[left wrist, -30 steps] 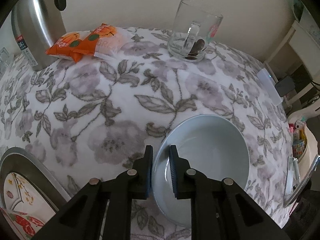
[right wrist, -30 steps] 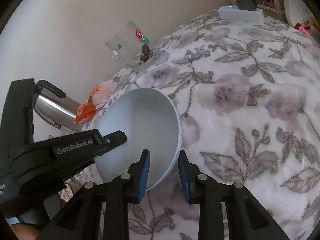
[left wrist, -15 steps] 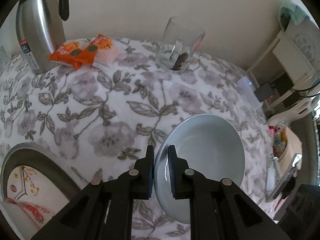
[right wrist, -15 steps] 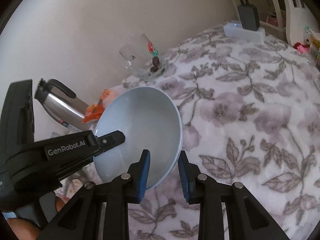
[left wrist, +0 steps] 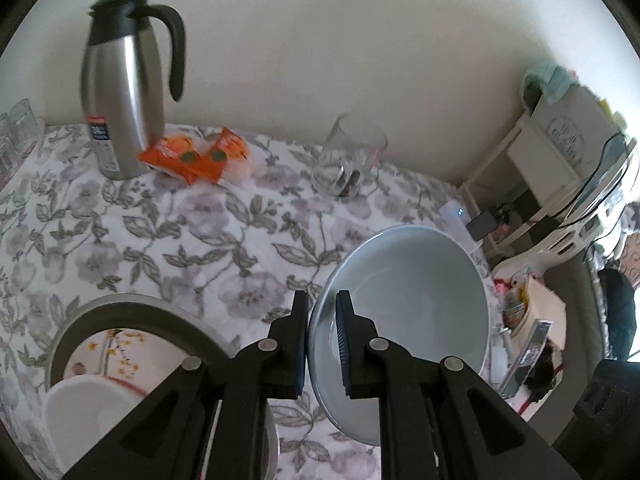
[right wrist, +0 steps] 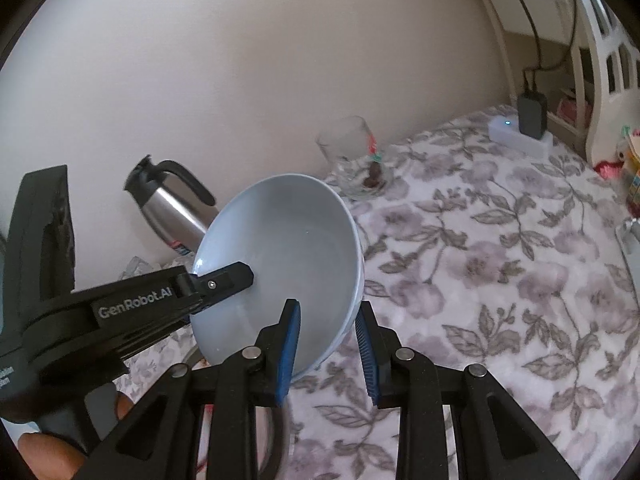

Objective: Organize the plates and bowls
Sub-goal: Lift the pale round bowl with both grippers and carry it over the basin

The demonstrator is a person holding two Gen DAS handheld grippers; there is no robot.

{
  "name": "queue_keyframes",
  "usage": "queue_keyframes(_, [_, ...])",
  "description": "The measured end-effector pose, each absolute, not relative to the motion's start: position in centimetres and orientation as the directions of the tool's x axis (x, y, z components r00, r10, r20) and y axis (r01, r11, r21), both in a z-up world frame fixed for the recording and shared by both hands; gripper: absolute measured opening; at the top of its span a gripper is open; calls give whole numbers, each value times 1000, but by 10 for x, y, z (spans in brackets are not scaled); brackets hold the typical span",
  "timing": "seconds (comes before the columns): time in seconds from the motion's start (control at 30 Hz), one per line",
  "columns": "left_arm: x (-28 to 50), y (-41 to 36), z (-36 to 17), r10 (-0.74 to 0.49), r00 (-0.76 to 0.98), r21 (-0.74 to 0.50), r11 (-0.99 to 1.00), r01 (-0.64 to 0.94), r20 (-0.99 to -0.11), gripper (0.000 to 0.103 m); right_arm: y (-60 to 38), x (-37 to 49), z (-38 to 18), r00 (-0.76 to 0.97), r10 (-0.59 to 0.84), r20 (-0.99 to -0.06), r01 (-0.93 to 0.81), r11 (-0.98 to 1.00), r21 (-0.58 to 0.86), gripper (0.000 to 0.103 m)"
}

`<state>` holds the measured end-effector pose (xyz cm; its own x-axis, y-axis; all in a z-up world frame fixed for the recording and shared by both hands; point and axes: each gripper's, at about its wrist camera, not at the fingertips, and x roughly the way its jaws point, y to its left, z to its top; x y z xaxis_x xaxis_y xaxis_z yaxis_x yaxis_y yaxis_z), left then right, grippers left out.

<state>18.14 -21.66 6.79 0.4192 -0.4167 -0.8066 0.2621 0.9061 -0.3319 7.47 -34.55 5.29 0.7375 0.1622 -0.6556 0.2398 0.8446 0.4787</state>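
Note:
A pale blue bowl (left wrist: pixel 416 300) hangs tilted in the air above the flowered tablecloth. My left gripper (left wrist: pixel 322 320) is shut on its left rim. In the right wrist view the same bowl (right wrist: pixel 288 256) is gripped by both: the left gripper (right wrist: pixel 224 278) clamps its left rim, and my right gripper (right wrist: pixel 328 340) is shut on its near rim, one finger inside, one outside. A grey-rimmed plate with a flower pattern (left wrist: pixel 120 336) lies at the lower left, with a white bowl (left wrist: pixel 84 412) on it.
A steel thermos jug (left wrist: pixel 120 96) stands at the back left beside an orange snack packet (left wrist: pixel 196 156). A glass mug (left wrist: pixel 348 160) stands at the back middle. A white device (right wrist: pixel 520 136) lies near the table's right edge. Shelves and clutter are beyond it.
Both grippers have lifted the blue bowl off the tablecloth, higher and more tilted. The plate with the white bowl has come more into the left wrist view.

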Motion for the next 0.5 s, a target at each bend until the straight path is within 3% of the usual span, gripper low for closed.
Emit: queue_keyframes(0.5, [138, -136, 119, -470, 511, -404, 882, 242, -719, 14, -283, 51, 109, 769, 206, -606, 115, 887, 448, 31])
